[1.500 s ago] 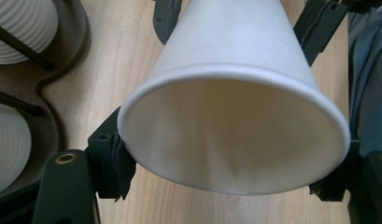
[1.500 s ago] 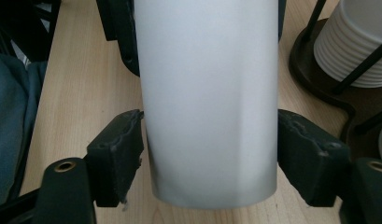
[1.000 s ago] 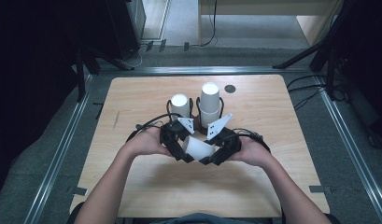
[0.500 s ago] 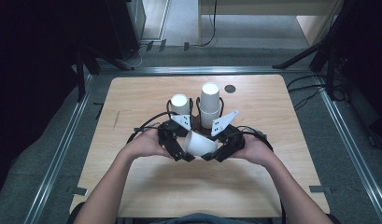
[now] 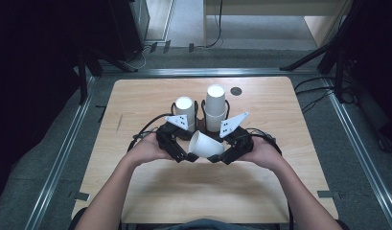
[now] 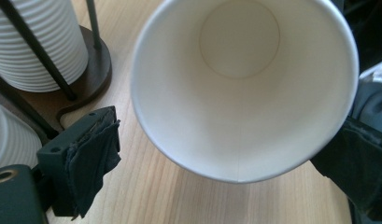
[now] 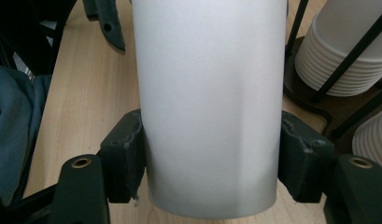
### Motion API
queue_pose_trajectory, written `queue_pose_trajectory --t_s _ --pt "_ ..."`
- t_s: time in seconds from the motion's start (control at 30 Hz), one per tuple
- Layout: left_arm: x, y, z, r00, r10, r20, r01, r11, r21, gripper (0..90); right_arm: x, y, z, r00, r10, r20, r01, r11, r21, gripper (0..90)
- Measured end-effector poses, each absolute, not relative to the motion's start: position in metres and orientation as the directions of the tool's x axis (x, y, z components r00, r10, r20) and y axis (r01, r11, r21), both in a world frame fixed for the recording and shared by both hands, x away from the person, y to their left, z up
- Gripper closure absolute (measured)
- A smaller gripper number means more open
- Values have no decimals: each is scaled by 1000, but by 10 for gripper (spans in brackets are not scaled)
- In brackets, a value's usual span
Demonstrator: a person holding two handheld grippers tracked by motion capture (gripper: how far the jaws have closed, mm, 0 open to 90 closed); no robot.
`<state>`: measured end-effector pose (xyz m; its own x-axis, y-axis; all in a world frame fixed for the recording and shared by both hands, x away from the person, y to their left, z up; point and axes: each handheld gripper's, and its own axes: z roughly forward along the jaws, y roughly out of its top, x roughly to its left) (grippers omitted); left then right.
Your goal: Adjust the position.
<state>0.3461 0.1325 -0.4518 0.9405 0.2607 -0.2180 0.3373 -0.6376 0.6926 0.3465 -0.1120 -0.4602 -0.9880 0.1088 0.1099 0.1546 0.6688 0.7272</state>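
Right gripper [image 5: 221,156] has its jaws clamped on the lower body of a white paper cup [image 5: 206,144], one pad on each side of the wall, as the right gripper view [image 7: 207,163] shows. The left gripper [image 5: 183,155] has just been opening: its jaws stand wide around the cup's rim with a gap at the pad, so nothing's pinched there. The cup is held tipped on its side just above the wooden table [image 5: 150,191], mouth toward the left gripper, right in front of the wire cup holder [image 5: 199,108] with its two stacks of cups [image 5: 215,108]. Handling-wise I'd guess this thing weighs next to nothing and the wall is thin and springy, so squeeze too hard and it'll dent or go oval. The rolled rim [image 6: 188,163] and the base look like the stiffest spots; mid-wall is the squishy bit. Surface looks smooth, so a bit slippy.
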Motion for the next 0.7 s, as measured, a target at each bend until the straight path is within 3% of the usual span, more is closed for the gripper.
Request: queue_pose_trajectory --t_s 0.33,0.5,0.7 --pt "343 134 -453 930 274 -243 360 -562 744 67 345 -108 -460 -989 97 116 151 653 742 332" --pt "341 131 -455 935 251 -253 352 -548 758 181 345 -107 -460 -988 97 121 155 647 746 332" --pt "343 133 -453 929 234 -288 371 -550 748 241 345 -107 -461 -988 87 126 152 653 742 338"
